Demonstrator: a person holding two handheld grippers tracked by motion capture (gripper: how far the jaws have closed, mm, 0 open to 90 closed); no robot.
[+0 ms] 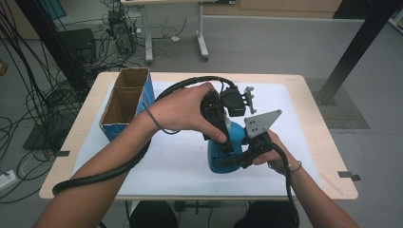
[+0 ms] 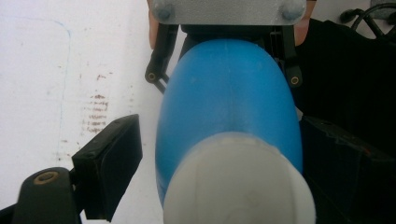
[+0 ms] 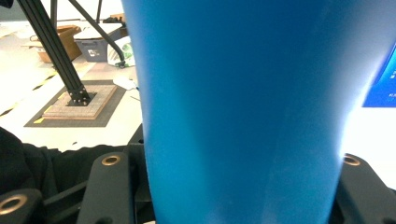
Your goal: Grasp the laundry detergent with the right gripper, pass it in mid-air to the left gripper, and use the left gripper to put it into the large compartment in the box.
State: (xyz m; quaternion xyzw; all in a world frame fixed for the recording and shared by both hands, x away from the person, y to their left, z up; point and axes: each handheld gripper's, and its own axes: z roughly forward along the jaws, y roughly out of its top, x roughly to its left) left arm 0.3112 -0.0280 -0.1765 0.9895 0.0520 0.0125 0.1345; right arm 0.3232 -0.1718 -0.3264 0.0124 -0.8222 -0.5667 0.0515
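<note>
The right gripper (image 1: 237, 154) pinches the blue bottle (image 1: 221, 159) at centre frame, low on its body. The left gripper (image 1: 223, 137) hangs over the white cap (image 2: 238, 184), its jaws spread either side, not yet pressing; uncapping likely remains.

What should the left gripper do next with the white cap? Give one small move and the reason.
Probably close the left gripper the rest of the way onto the white cap. The cap sits between its jaws, yet a gap shows beside the jaw at the left of the left gripper view. The right gripper already clamps the blue bottle, so the body looks steadied for twisting.
</note>
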